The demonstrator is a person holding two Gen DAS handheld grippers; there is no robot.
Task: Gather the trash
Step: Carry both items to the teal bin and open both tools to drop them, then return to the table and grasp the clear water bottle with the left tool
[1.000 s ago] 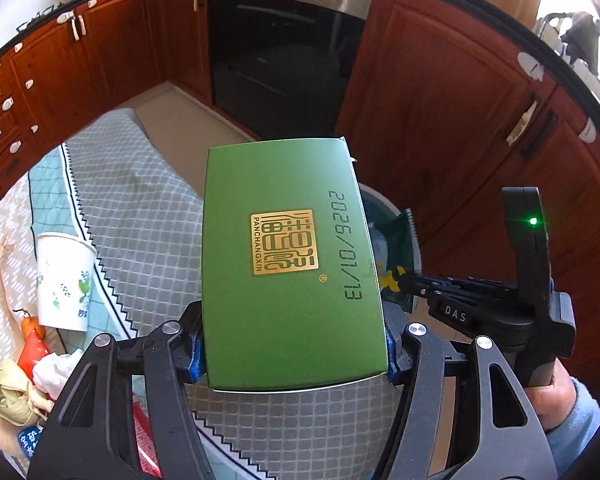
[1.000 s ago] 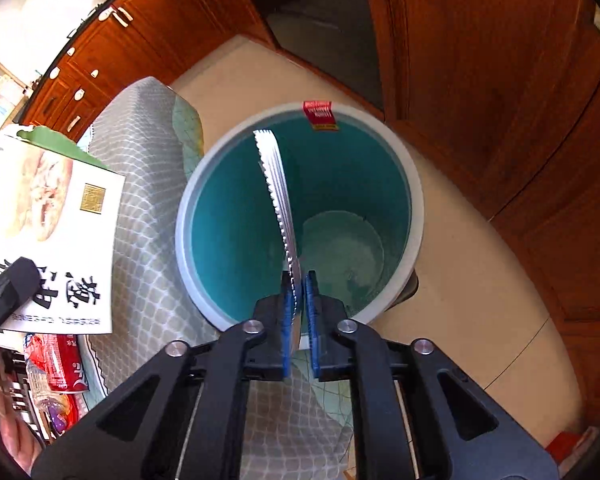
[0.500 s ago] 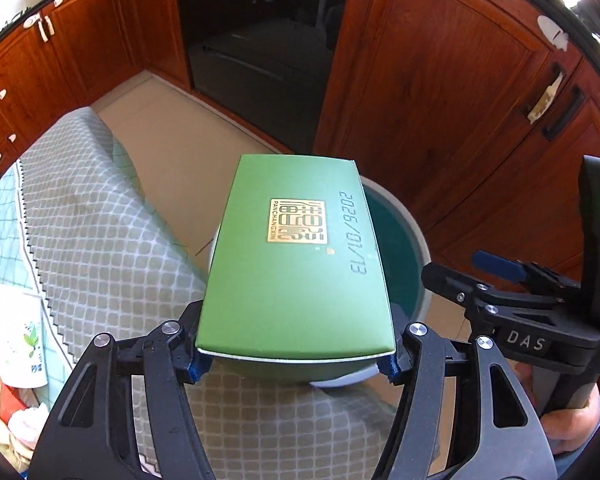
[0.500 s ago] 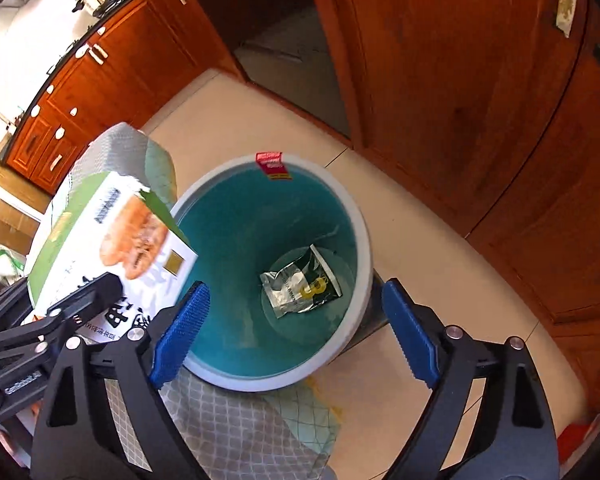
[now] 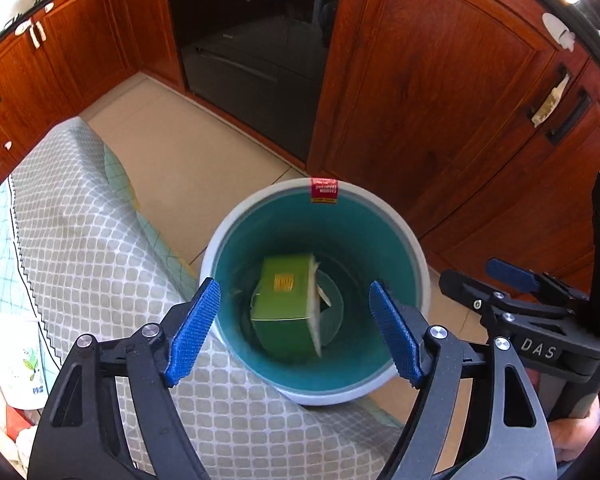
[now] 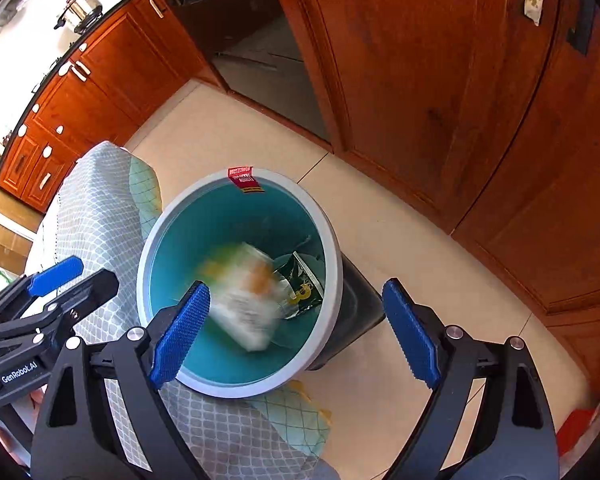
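A round bin [image 5: 404,232] [image 6: 332,248] with a grey rim and teal inside stands on the floor beside the table. The green carton [image 5: 285,308] [image 6: 245,300] is falling inside it, blurred in the right wrist view. A dark snack wrapper [image 6: 300,284] lies on the bin's bottom. My left gripper [image 5: 295,330] hangs over the bin, its jaws opening, with nothing touching the blue pads [image 5: 191,332]. My right gripper [image 6: 293,332] is open and bare above the bin's near side; it also shows at the right of the left wrist view [image 5: 512,280].
A grey checked tablecloth [image 5: 79,248] [image 6: 99,216] covers the table left of the bin. A white paper cup [image 5: 23,360] stands on the table at far left. Wooden cabinets [image 5: 440,92] and a dark oven [image 5: 255,52] line the floor behind. A red label [image 5: 323,190] hangs on the bin's rim.
The left gripper carried the green carton over the bin and let it go; it now drops inside. The right gripper opened and released the wrapper, which lies on the bin's bottom.
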